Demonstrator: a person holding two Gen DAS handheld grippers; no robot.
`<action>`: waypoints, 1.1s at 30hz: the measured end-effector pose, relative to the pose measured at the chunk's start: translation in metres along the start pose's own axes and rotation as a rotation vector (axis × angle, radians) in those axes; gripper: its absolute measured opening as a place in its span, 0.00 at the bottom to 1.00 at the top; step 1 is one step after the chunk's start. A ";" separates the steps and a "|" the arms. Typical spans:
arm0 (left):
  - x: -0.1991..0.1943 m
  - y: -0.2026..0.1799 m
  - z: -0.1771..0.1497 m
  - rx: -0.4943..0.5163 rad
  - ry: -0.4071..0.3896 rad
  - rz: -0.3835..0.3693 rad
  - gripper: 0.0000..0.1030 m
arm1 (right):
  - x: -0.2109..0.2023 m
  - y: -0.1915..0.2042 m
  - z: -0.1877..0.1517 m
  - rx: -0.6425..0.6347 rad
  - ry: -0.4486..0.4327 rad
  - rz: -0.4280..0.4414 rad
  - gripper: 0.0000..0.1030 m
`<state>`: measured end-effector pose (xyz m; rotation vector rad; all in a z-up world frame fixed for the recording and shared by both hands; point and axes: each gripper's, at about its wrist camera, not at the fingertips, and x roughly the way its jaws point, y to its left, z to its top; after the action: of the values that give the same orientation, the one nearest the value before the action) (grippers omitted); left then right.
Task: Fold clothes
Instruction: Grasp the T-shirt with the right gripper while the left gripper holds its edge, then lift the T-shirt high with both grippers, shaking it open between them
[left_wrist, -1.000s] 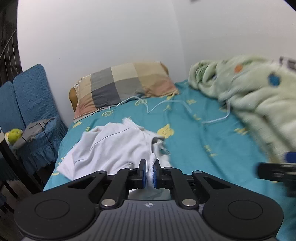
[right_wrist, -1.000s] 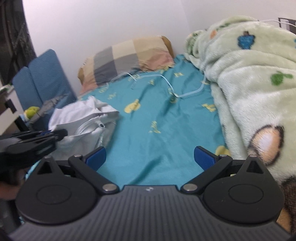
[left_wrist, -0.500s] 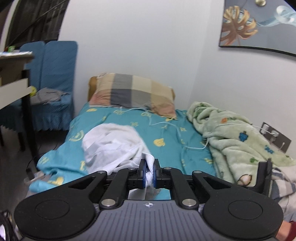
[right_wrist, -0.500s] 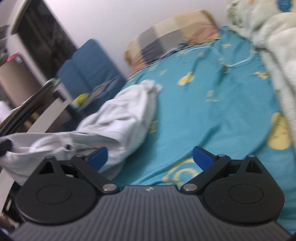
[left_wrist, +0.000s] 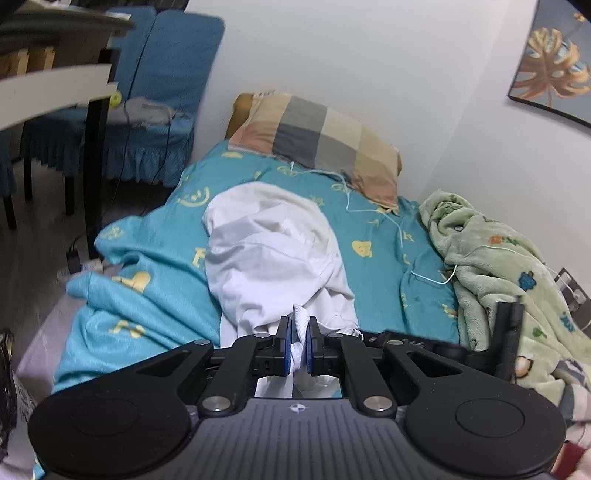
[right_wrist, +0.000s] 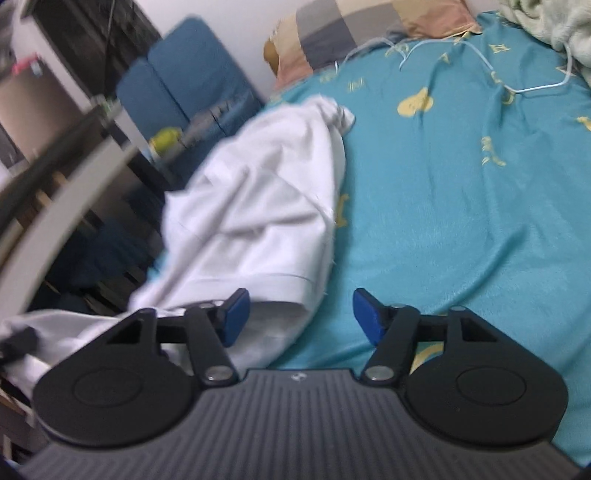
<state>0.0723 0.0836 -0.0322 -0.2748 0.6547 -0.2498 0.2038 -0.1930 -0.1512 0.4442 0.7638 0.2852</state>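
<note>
A: Our left gripper (left_wrist: 298, 345) pinches the white garment (left_wrist: 273, 254), which lies bunched on the bed (left_wrist: 384, 254). Our right gripper (right_wrist: 298, 314) is closing around its hem at nine o'clock, not yet pressing.

B: We could catch only the hem's edge and it slips. Pillow (left_wrist: 317, 142) at twelve, blanket (left_wrist: 498, 266) at three, chair (left_wrist: 162, 74) at ten.

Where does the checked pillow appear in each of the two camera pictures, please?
Left wrist view: the checked pillow lies above centre, at the head of the bed against the wall.
Right wrist view: the pillow sits at the top edge, partly cut off.
Shared landmark: the white garment on the teal sheet.
</note>
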 end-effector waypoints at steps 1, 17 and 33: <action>0.001 0.001 0.001 -0.007 0.004 0.002 0.08 | 0.006 0.000 -0.001 -0.021 0.014 -0.005 0.55; 0.004 -0.018 -0.003 0.018 0.030 -0.138 0.08 | 0.015 0.001 0.017 -0.096 -0.209 0.066 0.07; 0.031 -0.043 -0.027 0.161 0.135 -0.010 0.55 | -0.065 0.032 0.044 -0.073 -0.408 0.181 0.06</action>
<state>0.0733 0.0294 -0.0561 -0.1071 0.7626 -0.3312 0.1880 -0.2039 -0.0684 0.4839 0.3135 0.3760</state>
